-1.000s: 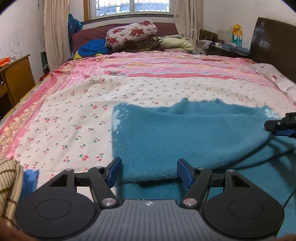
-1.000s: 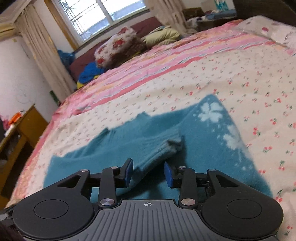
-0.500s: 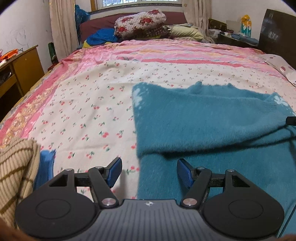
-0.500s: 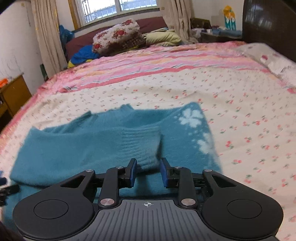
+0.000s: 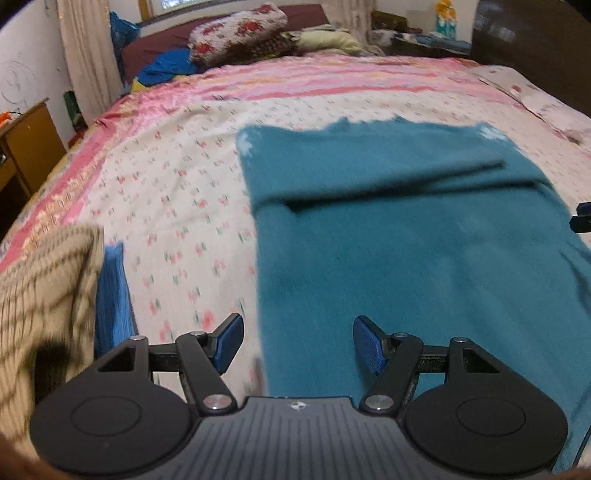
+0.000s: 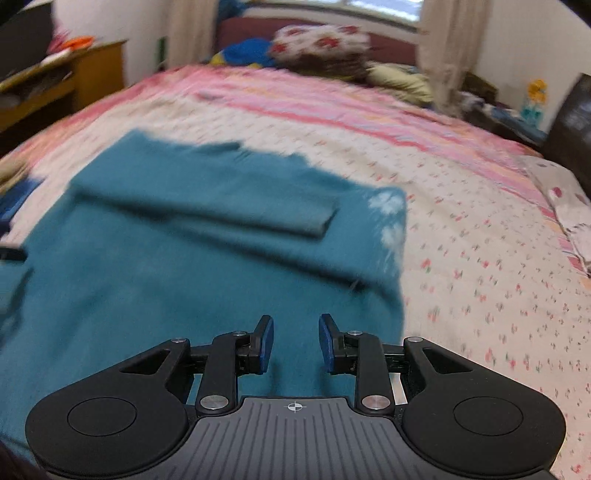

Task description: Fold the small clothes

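- The teal sweater (image 5: 424,236) lies flat on the bed (image 5: 177,192), on the floral sheet (image 6: 480,258).
- A sleeve (image 6: 207,195) is folded across the sweater's upper body. Its cuff end points toward the right side and lies near the white flower print (image 6: 388,206).
- In the left wrist view the same sleeve (image 5: 388,173) runs as a band across the chest, with a shadow line along its lower edge.
- The left hand-held gripper (image 5: 295,345) hovers over the sweater's near left edge. Its blue pads (image 5: 229,341) stand wide apart and hold nothing. One pad sits over the sheet, the other over the sweater.
- The right hand-held gripper (image 6: 295,343) hovers over the sweater's lower right part. Its pads (image 6: 266,343) stand apart with a moderate gap and hold nothing.
- A tip of the right hand-held gripper shows at the right edge of the left wrist view, just beside the sweater's right side.
- A beige striped garment (image 5: 40,306) lies at the near left of the bed, with a blue cloth (image 5: 110,291) touching it.
- Pillows (image 5: 240,33) and bedding are piled at the far end of the bed, below the window.
- A wooden cabinet (image 6: 92,74) stands left of the bed.
- A dark headboard (image 5: 535,48) borders the right side.
- Both views show motion blur, so fine detail is unclear.
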Demonstrator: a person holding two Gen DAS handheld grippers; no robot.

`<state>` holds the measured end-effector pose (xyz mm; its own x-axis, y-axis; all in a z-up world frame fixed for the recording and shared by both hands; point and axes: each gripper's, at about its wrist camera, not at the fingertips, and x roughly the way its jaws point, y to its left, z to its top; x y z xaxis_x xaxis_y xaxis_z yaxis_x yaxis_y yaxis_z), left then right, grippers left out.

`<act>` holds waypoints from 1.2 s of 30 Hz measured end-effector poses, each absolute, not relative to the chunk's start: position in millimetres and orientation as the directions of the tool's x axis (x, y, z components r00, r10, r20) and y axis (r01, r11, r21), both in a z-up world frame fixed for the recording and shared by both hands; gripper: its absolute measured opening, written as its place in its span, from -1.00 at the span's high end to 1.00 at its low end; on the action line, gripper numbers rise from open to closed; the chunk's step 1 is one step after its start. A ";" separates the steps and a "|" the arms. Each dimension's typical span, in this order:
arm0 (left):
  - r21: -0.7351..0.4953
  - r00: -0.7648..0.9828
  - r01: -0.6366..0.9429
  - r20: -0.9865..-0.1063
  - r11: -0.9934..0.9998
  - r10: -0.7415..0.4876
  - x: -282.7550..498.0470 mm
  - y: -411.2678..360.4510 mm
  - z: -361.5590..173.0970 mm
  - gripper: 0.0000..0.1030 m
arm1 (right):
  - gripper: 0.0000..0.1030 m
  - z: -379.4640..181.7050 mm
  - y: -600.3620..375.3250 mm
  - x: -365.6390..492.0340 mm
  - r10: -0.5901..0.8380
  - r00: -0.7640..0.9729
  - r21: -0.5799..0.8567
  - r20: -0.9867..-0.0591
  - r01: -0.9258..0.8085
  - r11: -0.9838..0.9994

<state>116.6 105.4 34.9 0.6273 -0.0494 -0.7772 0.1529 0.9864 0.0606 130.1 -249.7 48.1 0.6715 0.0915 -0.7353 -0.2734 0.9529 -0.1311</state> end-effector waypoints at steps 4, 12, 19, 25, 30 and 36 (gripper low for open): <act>0.080 0.584 0.210 -0.810 0.974 -0.059 78.3 102.9 32.3 -0.38 | 0.47 53.2 -250.0 86.5 0.099 0.636 -0.185 -0.766 -0.365 0.912; 0.050 0.490 0.255 -0.868 0.966 -0.085 34.1 103.8 23.5 -0.38 | 0.46 48.3 -249.6 29.2 0.082 0.570 -0.293 -0.818 -0.534 0.793; 0.051 0.443 0.284 -0.892 0.958 -0.083 15.1 95.9 15.7 -0.38 | 0.45 47.2 -242.8 2.7 0.061 0.534 -0.373 -0.843 -0.663 0.649; 0.001 0.439 0.259 -0.891 0.966 -0.116 13.4 96.3 14.0 -0.38 | 0.35 32.3 -245.2 -6.3 0.012 0.464 -0.374 -0.886 -0.729 0.573; -0.003 0.427 0.257 -0.897 0.966 -0.117 13.0 95.0 8.3 -0.38 | 0.27 8.9 -243.1 -2.9 -0.021 0.399 -0.338 -0.917 -0.746 0.574; -0.034 0.410 0.230 -0.903 0.973 -0.129 19.5 97.2 3.5 -0.38 | 0.33 -2.1 -241.8 11.5 0.010 0.403 -0.297 -0.915 -0.691 0.659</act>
